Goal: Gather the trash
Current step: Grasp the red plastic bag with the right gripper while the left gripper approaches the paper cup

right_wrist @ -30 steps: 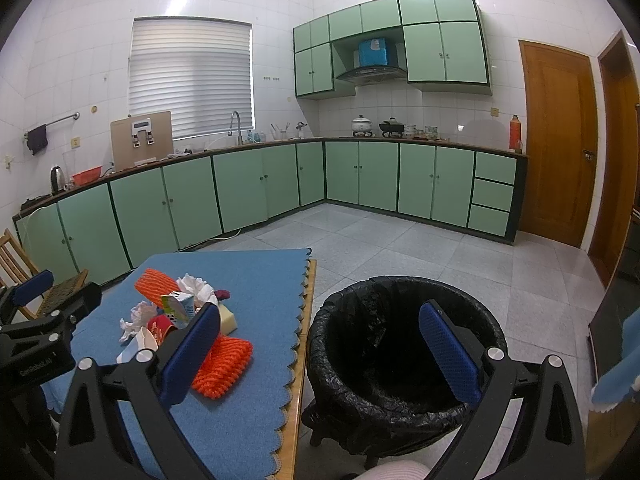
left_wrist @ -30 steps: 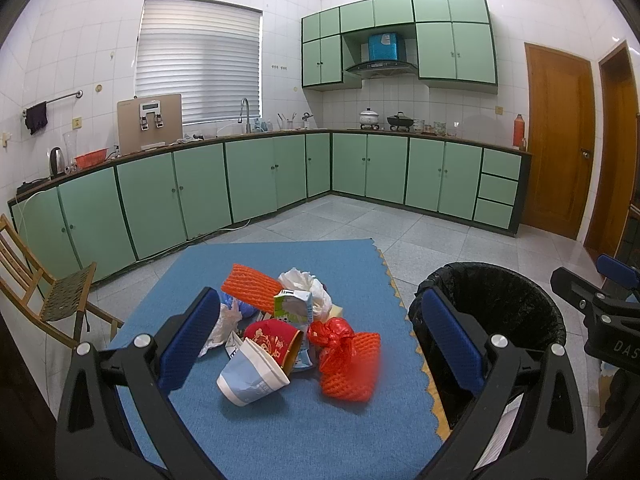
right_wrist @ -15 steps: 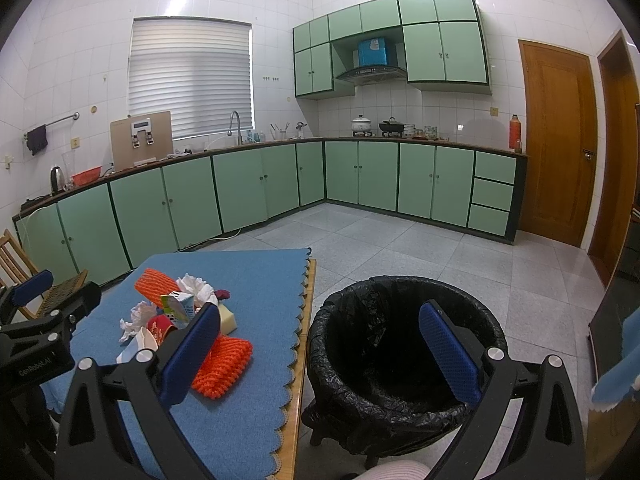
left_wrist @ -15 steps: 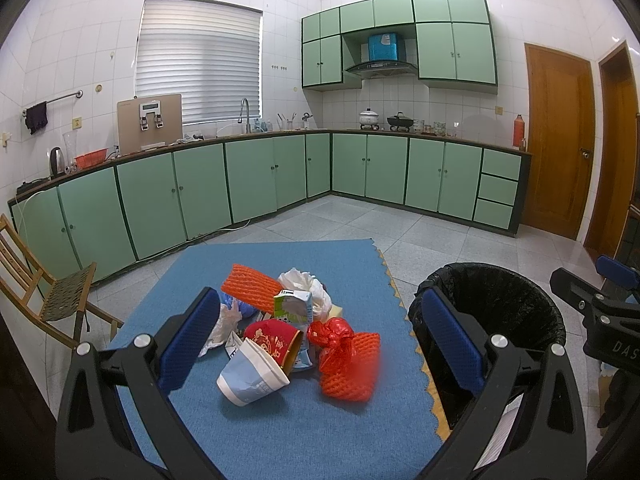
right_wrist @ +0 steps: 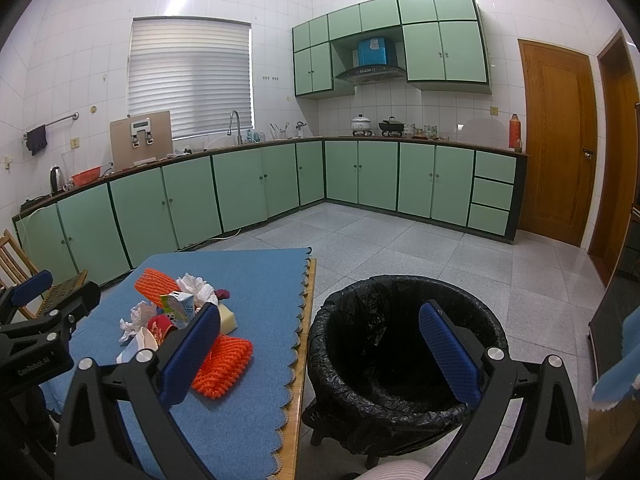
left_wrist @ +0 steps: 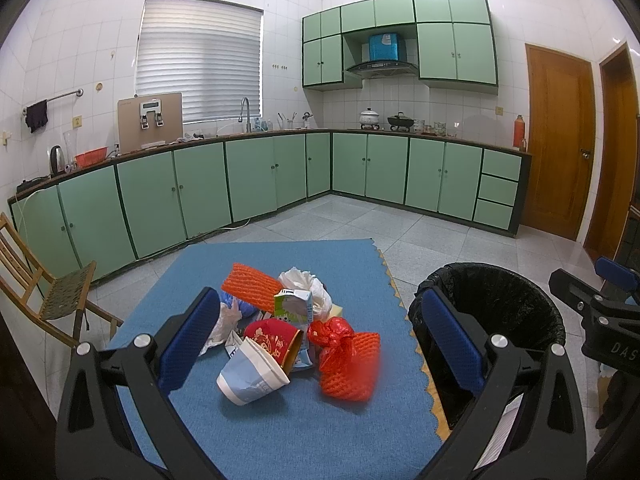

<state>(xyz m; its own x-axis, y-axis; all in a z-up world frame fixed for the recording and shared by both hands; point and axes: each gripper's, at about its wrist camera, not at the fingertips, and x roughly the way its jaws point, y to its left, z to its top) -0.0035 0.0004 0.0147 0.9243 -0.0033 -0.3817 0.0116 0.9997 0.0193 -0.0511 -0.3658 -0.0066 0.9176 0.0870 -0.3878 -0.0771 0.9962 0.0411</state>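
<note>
Nothing binned yet afaict: trash pile (left_wrist: 296, 332) sits on the blue mat (left_wrist: 280, 432) just ahead of the left gripper (left_wrist: 320, 344), bin (right_wrist: 404, 352) between the right gripper (right_wrist: 320, 348) fingers looks empty, both grippers wide open w/ nothing held, so whole pile left.

The surface (left_wrist: 280, 432) wears a blue cloth with a scalloped edge. Heaped near its middle lie two orange foam nets (left_wrist: 251, 285), a crumpled white tissue (left_wrist: 304, 280), a small drink carton (left_wrist: 293, 306), a red cup (left_wrist: 276, 340), a pale blue paper cup (left_wrist: 250, 380) on its side, and a red plastic bag (left_wrist: 334, 340).
</note>
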